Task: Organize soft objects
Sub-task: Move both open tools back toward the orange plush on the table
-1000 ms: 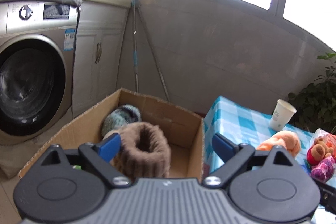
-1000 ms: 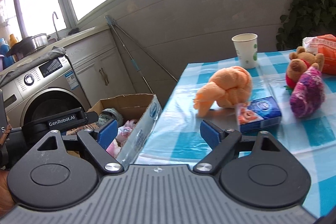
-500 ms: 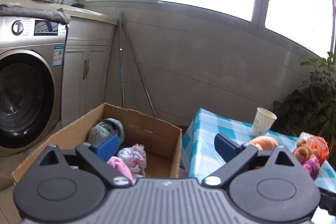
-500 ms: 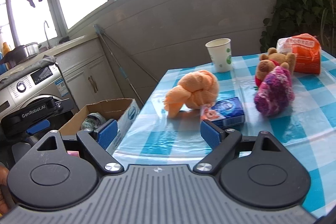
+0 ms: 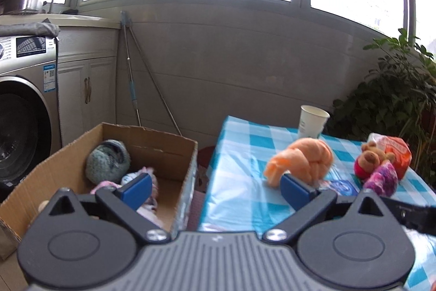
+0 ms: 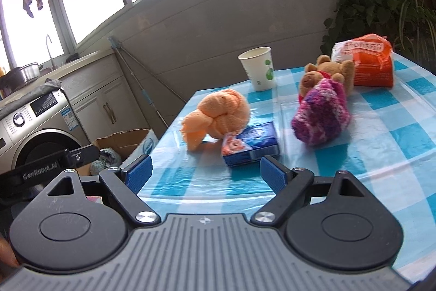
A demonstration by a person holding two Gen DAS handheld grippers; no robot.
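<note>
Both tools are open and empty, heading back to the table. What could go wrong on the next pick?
1. The orange knotted towel touches the blue tissue pack; closing the right tool on the towel may drag the pack along.
2. The purple knit roll leans against the teddy bear, so grabbing one could topple the other.
3. The paper cup stands behind the towel near the table's far edge; overreaching could knock it off.
</note>
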